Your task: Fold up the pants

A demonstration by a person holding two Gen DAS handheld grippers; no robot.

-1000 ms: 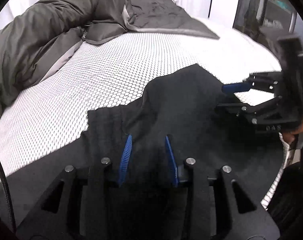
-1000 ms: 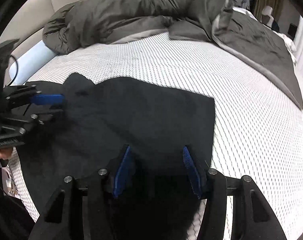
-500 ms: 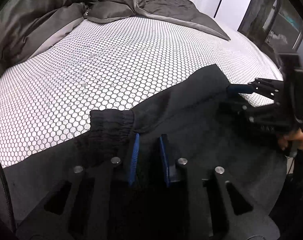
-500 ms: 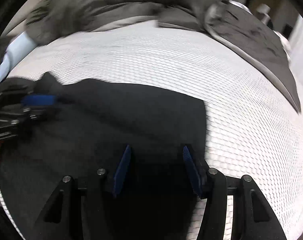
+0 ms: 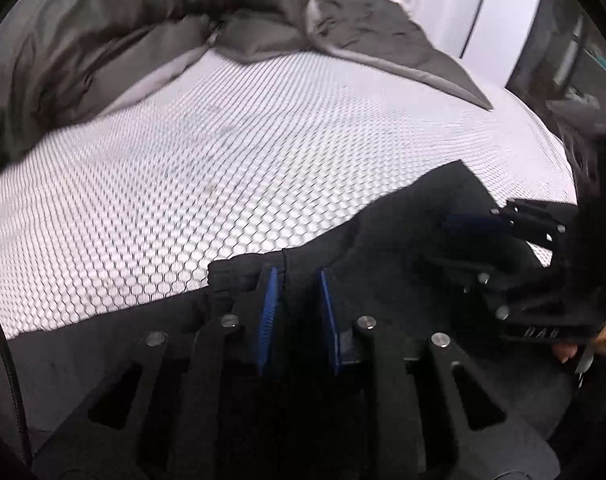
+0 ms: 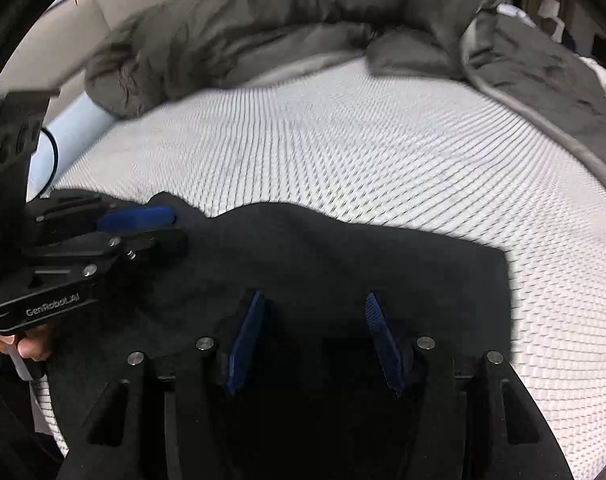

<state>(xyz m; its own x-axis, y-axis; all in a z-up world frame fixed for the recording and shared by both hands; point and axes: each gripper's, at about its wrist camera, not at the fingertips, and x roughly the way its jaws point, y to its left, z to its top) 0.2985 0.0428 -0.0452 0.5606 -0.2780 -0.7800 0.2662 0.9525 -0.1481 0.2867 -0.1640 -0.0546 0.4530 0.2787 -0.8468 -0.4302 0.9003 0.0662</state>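
Observation:
Black pants (image 5: 403, 220) lie spread over the near part of the bed. My left gripper (image 5: 297, 280) is shut on the gathered waistband (image 5: 231, 276) at the pants' edge, with cloth filling the gap between its blue pads. The right wrist view shows that left gripper (image 6: 171, 226) from the side, pinching the same edge of the pants (image 6: 343, 248). My right gripper (image 6: 313, 304) hangs open above the flat cloth near the other corner, its pads wide apart. In the left wrist view the right gripper (image 5: 451, 244) is blurred and reaches in from the right.
The white mesh-patterned mattress (image 5: 223, 160) stretches beyond the pants. A rumpled grey duvet (image 6: 263, 20) is piled along the far side. A pale blue roll (image 6: 75, 132) lies at the bed's left edge. A hand (image 6: 31, 344) holds the left gripper's handle.
The left jaws have narrowed onto the waistband, which now sits between the pads. Both grippers have shifted over the pants and sunk a little; the right jaws kept their width.

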